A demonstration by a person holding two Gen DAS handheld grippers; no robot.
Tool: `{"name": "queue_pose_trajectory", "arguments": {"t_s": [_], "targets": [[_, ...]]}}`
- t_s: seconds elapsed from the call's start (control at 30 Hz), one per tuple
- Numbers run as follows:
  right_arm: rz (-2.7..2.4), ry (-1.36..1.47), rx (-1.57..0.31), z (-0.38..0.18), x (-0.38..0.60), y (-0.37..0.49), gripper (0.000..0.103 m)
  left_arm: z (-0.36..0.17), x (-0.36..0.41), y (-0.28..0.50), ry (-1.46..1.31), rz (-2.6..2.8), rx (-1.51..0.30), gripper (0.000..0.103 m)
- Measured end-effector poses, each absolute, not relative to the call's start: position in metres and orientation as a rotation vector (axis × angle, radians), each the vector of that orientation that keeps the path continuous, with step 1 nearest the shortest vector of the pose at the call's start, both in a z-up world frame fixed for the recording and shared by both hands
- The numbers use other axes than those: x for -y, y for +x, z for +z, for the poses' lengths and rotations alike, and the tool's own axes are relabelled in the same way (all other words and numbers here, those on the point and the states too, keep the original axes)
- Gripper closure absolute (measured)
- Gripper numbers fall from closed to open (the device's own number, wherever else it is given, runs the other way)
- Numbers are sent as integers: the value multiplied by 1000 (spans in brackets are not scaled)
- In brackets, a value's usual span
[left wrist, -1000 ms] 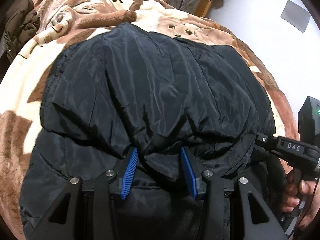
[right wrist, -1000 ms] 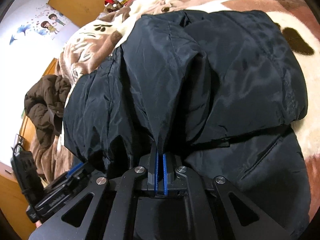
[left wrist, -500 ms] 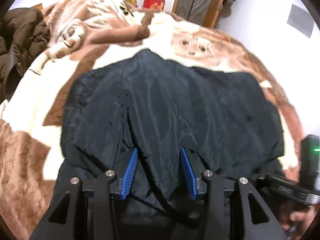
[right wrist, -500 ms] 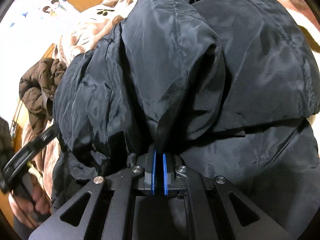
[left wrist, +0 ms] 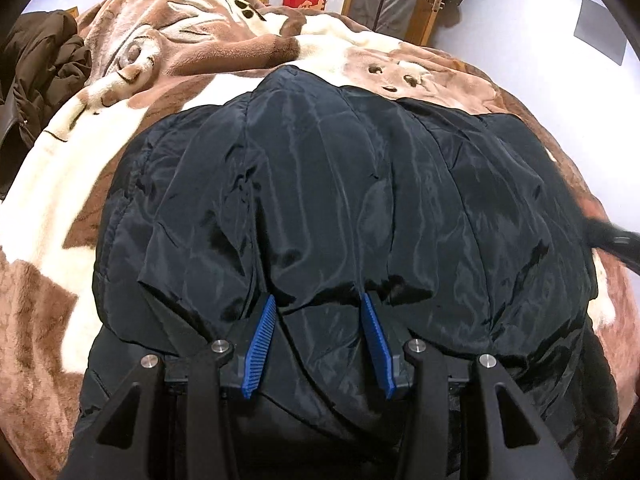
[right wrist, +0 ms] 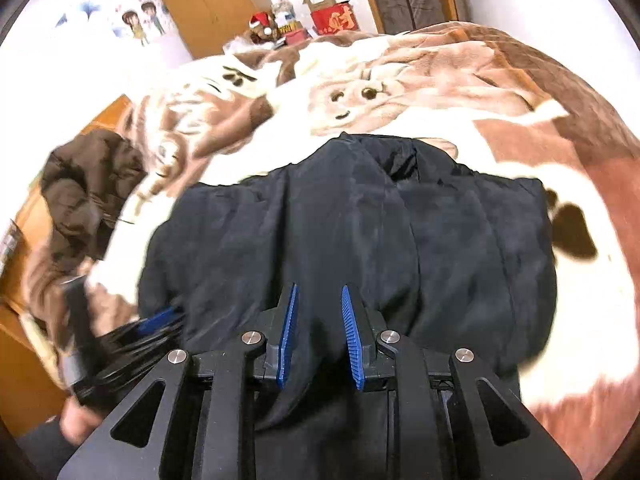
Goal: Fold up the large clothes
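A large black padded jacket (left wrist: pixel 360 200) lies folded on the bed blanket (left wrist: pixel 60 200), its folded edge nearest me. My left gripper (left wrist: pixel 319 298) stands at that near edge, its blue pads half apart with thick jacket fabric filling the gap, shut on it. In the right wrist view the jacket (right wrist: pixel 360 240) lies flat below my right gripper (right wrist: pixel 319 287). Its jaws are opening; a dark flap of fabric hangs loose between them, and the pads do not press it. The left gripper (right wrist: pixel 160 320) shows blurred at the jacket's left side.
A brown coat (right wrist: pixel 88 184) is heaped on the left of the bed. The brown and cream animal-print blanket spreads around the jacket. Boxes (right wrist: pixel 334 20) and a wooden wardrobe (right wrist: pixel 200 4) stand beyond the bed. A hand (right wrist: pixel 76 424) shows at lower left.
The right jaws, shut on a raised jacket fold, have parted and let it go; that gripper rose and the fold now lies flat. The left gripper shifted a little, jaws unchanged.
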State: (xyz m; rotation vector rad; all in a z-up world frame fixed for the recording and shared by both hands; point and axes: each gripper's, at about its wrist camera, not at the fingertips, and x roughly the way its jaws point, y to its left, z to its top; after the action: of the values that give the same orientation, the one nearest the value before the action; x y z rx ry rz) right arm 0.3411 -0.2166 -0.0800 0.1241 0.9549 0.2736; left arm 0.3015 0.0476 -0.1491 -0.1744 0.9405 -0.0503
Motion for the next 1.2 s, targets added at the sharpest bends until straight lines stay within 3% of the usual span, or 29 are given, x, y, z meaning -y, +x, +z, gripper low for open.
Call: {"name": "queue_pose_trajectory", "arguments": {"t_s": [0.13, 0.23, 0.37, 0.47, 0.63, 0.83, 1.0, 1.2], "targets": [[244, 104, -1022, -129, 225, 358, 82, -154, -47, 301, -171, -67, -935, 56], [231, 113, -1010, -135, 227, 355, 82, -153, -47, 301, -172, -68, -941, 56], [227, 102, -1021, -111, 229, 348, 81, -130, -54, 294, -182, -71, -957, 56], [263, 101, -930, -75, 229, 346, 80, -104, -64, 291, -188, -80, -897, 56], [281, 76, -879, -51, 217, 381, 80, -79, -76, 326, -153, -49, -835, 56], [241, 10, -948, -82, 205, 438, 80, -105, -92, 391, -160, 18, -880, 56], [171, 76, -993, -144, 240, 444, 80, -135, -88, 405, -124, 20, -903, 53], [174, 89, -1006, -136, 245, 445, 80, -136, -84, 405, -88, 22, -902, 53]]}}
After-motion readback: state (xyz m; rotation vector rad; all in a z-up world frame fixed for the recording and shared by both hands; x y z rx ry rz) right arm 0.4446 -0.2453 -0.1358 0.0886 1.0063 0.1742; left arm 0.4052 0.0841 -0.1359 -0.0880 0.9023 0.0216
